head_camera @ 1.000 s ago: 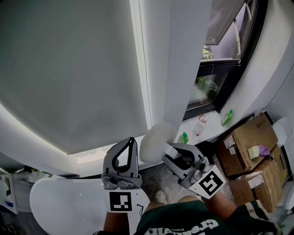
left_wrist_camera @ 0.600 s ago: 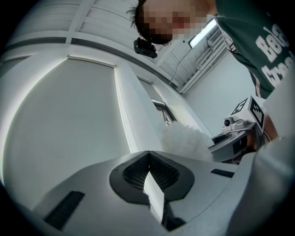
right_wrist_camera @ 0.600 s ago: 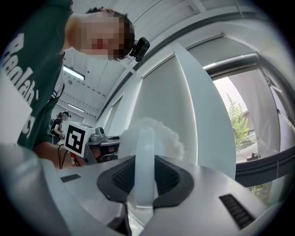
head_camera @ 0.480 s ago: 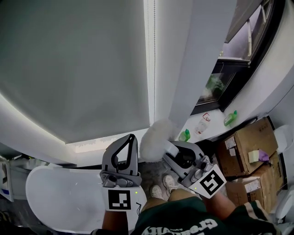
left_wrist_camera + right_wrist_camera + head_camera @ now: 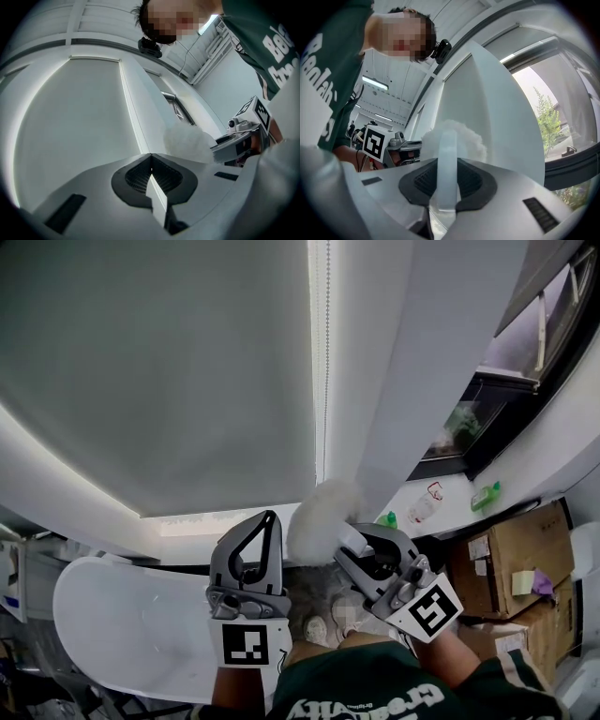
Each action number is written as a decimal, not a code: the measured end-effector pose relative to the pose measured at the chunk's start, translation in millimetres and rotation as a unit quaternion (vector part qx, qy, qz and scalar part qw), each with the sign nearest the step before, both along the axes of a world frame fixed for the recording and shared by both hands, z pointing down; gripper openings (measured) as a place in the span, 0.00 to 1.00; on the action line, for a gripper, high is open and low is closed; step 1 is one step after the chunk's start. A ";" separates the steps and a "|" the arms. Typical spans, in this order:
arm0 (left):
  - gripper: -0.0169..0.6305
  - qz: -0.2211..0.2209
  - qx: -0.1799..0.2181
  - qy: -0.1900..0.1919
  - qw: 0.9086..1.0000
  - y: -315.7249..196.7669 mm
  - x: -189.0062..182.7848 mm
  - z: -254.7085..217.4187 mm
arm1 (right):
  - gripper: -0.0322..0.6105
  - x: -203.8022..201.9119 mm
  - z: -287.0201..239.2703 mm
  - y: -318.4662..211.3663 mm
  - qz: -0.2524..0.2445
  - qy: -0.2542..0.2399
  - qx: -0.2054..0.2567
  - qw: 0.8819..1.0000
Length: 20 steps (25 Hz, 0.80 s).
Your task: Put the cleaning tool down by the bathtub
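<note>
The cleaning tool is a fluffy white duster head (image 5: 319, 514) on a translucent handle (image 5: 446, 161). My right gripper (image 5: 347, 543) is shut on that handle, with the fluffy head (image 5: 456, 137) sticking out just past its jaws. My left gripper (image 5: 269, 521) stands beside it to the left, shut with nothing in it; its pads meet at the centre (image 5: 151, 165). The duster head (image 5: 186, 140) also shows in the left gripper view, right of the jaws. A white bathtub (image 5: 122, 624) lies below and to the left of the left gripper.
A large grey roller blind (image 5: 178, 371) fills the top left, with a dark-framed window (image 5: 511, 390) at the right. Green bottles (image 5: 487, 495) stand on a white ledge. Cardboard boxes (image 5: 511, 554) are stacked at the lower right. The person's shoes (image 5: 314, 627) show between the grippers.
The view has swung: the window and boxes slid right and more of the bathtub shows at the lower left. Both grippers keep their pose and the duster stays held.
</note>
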<state>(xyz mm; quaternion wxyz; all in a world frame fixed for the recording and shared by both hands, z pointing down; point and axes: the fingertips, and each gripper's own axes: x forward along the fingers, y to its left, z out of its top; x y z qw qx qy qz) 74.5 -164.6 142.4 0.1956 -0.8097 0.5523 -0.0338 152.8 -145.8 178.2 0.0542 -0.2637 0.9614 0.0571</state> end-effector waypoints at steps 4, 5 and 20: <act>0.04 -0.012 -0.003 -0.007 1.000 -2.2 1.3 1.4 | 0.19 -1.8 -0.3 -3.0 -0.017 -0.007 -0.001 1.000; 0.04 -0.017 -0.002 -0.006 1.000 -2.9 1.1 1.0 | 0.19 -2.5 0.4 -4.1 -0.022 -0.008 -0.002 1.000; 0.04 -0.137 -0.002 -0.015 0.990 -8.5 -24.9 20.8 | 0.19 -27.7 34.9 -22.9 -0.122 -0.018 -0.047 0.991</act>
